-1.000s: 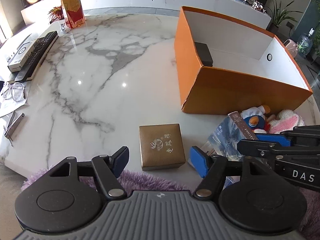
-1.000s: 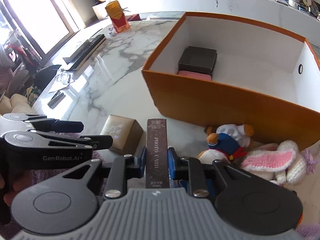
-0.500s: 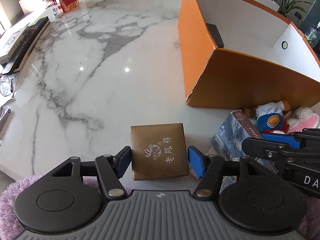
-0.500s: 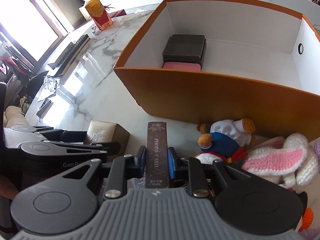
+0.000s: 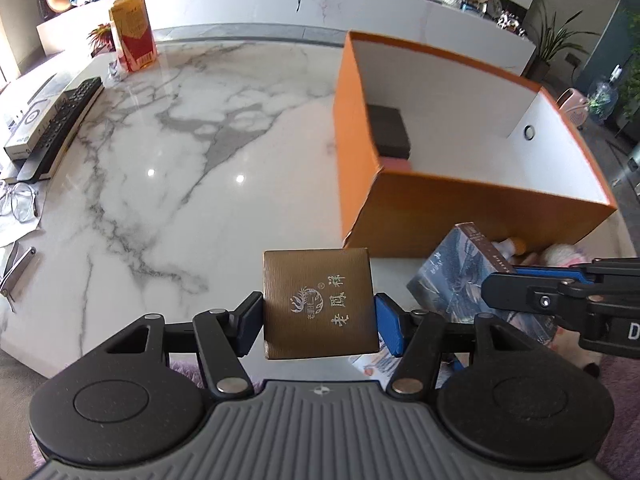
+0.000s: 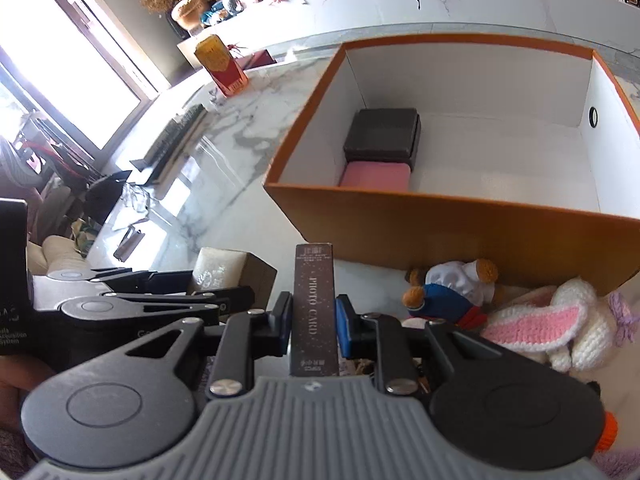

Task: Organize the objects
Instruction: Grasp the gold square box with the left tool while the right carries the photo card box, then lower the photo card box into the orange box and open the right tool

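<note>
The left gripper [image 5: 319, 322], jaws closing on the flat sides of the rigid, probably light brown gift box [image 5: 319, 303] near the orange box [image 5: 472, 216], has firm purchase, while the right gripper [image 6: 313, 322] pinches the stiff, slim photo card box [image 6: 313, 308].

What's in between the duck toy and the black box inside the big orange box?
The orange box's front wall stands between the duck toy and the black box, clearest in the right wrist view.

Bright room with a white grey-veined marble table [image 5: 168, 168]

A long white marble counter [image 5: 248, 4] runs along the far side, crowded with small ornaments and a green potted plant [image 5: 554, 40] at its right end. Strong daylight pours through a tall window [image 6: 52, 72] on the left, glaring off the tabletop.
</note>
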A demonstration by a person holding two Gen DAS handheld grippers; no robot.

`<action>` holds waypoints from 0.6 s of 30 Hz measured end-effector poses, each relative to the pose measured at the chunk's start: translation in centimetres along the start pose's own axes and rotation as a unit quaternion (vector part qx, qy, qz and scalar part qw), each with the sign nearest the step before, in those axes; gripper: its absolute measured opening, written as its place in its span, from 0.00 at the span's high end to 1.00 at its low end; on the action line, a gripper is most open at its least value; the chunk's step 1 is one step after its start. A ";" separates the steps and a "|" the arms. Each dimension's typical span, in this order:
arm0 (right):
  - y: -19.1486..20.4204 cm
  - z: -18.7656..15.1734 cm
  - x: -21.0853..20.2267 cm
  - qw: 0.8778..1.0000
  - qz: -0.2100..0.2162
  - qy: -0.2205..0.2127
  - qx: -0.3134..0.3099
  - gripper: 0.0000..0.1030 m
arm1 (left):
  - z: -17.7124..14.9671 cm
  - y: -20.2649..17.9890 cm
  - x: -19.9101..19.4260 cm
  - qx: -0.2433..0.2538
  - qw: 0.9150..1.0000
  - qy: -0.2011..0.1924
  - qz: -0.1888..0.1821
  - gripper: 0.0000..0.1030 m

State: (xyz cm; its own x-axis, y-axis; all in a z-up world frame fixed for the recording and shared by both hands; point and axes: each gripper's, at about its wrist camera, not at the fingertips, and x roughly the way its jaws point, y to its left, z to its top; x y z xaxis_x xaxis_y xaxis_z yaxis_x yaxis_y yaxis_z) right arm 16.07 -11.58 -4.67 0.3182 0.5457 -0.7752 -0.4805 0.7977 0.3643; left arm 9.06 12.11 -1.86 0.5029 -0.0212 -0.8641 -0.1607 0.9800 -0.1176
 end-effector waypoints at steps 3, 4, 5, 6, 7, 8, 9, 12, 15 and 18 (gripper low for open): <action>0.3 1.2 -2.3 1.000 0.005 -0.029 -0.004 0.77 | 1.3 -0.7 -2.1 0.003 0.999 -0.030 -0.027 0.33; 0.3 1.7 -2.9 0.999 0.006 -0.039 -0.005 0.77 | 1.9 -0.9 -2.7 0.005 0.999 -0.039 -0.035 0.33; 0.2 2.2 -3.5 0.999 0.008 -0.048 -0.003 0.77 | 2.4 -1.2 -3.1 0.008 0.998 -0.048 -0.041 0.33; -0.1 2.9 -4.0 0.998 0.012 -0.057 0.000 0.77 | 3.0 -1.5 -3.5 0.012 0.997 -0.057 -0.046 0.33; -0.3 3.5 -4.4 0.998 0.016 -0.065 0.005 0.77 | 3.7 -1.8 -3.8 0.017 0.997 -0.065 -0.049 0.33; -0.6 4.2 -4.8 0.997 0.016 -0.072 0.009 0.77 | 4.4 -2.1 -3.9 0.022 0.996 -0.073 -0.050 0.33; -0.9 4.9 -5.1 0.997 0.012 -0.081 0.011 0.77 | 5.1 -2.4 -3.9 0.027 0.995 -0.079 -0.050 0.33; -1.8 6.9 -5.2 0.994 -0.017 -0.106 0.015 0.77 | 7.1 -3.3 -3.3 0.036 0.994 -0.090 -0.055 0.33; -3.3 8.8 -3.8 0.992 -0.053 -0.109 0.030 0.77 | 8.7 -3.8 -2.1 0.034 0.993 -0.092 -0.064 0.33; -5.1 10.2 -1.2 0.991 -0.082 -0.091 0.046 0.77 | 10.0 -4.2 -0.4 0.029 0.993 -0.089 -0.070 0.33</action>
State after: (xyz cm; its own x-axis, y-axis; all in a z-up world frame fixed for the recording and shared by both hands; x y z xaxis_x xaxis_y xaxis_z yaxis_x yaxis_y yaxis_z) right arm 26.48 -13.70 -0.40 0.5324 0.4379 -0.7244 -0.3358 0.8948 0.2942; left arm 18.03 9.94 3.92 0.6593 -0.1274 -0.7410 -0.0328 0.9797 -0.1977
